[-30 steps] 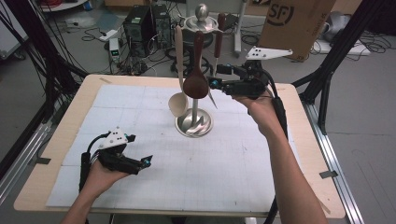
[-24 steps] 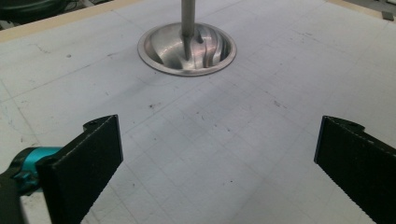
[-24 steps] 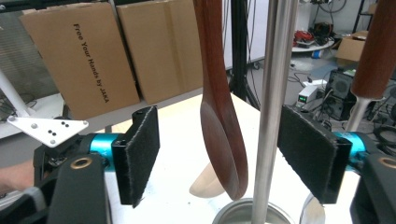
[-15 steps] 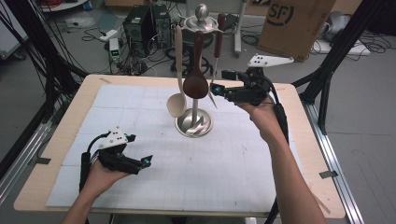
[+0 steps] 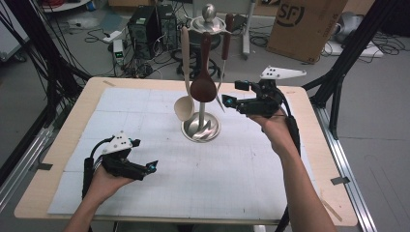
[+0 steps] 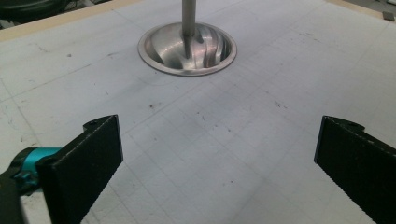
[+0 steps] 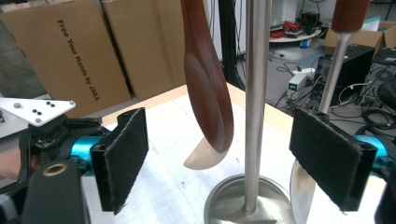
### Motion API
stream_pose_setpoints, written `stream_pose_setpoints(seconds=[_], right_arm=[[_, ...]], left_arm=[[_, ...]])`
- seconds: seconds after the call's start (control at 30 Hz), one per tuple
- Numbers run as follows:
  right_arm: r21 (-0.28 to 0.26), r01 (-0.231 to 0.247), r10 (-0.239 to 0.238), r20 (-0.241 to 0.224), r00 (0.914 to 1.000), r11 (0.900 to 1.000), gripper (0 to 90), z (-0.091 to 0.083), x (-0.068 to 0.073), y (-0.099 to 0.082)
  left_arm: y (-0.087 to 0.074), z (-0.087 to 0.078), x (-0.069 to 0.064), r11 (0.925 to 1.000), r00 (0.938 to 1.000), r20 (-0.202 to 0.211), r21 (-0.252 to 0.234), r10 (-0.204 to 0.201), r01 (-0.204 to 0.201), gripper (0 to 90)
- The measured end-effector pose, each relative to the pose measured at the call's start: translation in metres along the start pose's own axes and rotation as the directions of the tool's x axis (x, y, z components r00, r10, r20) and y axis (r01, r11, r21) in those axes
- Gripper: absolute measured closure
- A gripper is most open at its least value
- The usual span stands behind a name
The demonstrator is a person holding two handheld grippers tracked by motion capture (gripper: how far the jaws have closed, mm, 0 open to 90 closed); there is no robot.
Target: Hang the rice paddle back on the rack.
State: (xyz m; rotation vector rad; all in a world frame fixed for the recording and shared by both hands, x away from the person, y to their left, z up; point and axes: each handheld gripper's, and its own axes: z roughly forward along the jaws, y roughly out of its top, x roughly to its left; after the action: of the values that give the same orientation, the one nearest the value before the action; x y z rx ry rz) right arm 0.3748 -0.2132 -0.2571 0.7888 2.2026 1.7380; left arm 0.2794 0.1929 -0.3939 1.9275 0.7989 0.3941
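A steel utensil stand (image 5: 200, 128) rises from the middle of the white mat. A pale wooden spoon (image 5: 184, 105), a dark brown spoon (image 5: 203, 87) and a metal utensil with a brown handle (image 5: 224, 53) hang from it. My right gripper (image 5: 233, 93) hovers just right of the hanging utensils. Its jaws have just been opening and now stand open. In the right gripper view (image 7: 226, 156) the dark spoon (image 7: 208, 93) and the pole (image 7: 257, 93) show ahead between the pads, untouched. My left gripper (image 5: 145, 166) rests open at the mat's near left, facing the stand's base (image 6: 187, 49).
The mat covers a wooden table (image 5: 319, 145) with metal rails along its sides. Cardboard boxes (image 5: 302, 24), a computer case (image 5: 150, 24) and cables lie on the floor beyond the far edge. In the right gripper view the left gripper (image 7: 39, 121) shows far off.
The right gripper has sunk a little beside the stand and its jaws have spread wider. The left gripper and the hanging utensils have not moved.
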Motion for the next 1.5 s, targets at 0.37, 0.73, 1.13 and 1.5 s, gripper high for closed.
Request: stream_pose_setpoints(seconds=[0.37,0.73,1.13,1.5], right_arm=[[0.027,-0.013,0.012,0.025,0.9996,0.9995,14.1,-0.002,-0.001,-0.024],[0.054,-0.011,0.008,0.044,0.999,0.9985,11.0,-0.003,0.001,-0.045],[0.075,-0.003,-0.002,0.058,0.9983,0.9972,10.5,-0.005,0.005,-0.065],[0.101,-0.016,0.01,0.062,0.998,0.9947,9.8,-0.006,0.007,-0.086]], left_arm=[[0.0,0.0,0.0,1.0,1.0,-0.003,0.002,-0.003,0.003,1.6],[0.0,0.0,0.001,1.0,1.0,0.001,-0.001,-0.01,0.01,1.6],[-0.001,-0.001,0.003,0.9998,0.9998,0.009,-0.003,-0.019,0.019,1.6],[-0.001,0.0,0.003,0.9997,0.9996,0.014,0.001,-0.023,0.023,1.7]])
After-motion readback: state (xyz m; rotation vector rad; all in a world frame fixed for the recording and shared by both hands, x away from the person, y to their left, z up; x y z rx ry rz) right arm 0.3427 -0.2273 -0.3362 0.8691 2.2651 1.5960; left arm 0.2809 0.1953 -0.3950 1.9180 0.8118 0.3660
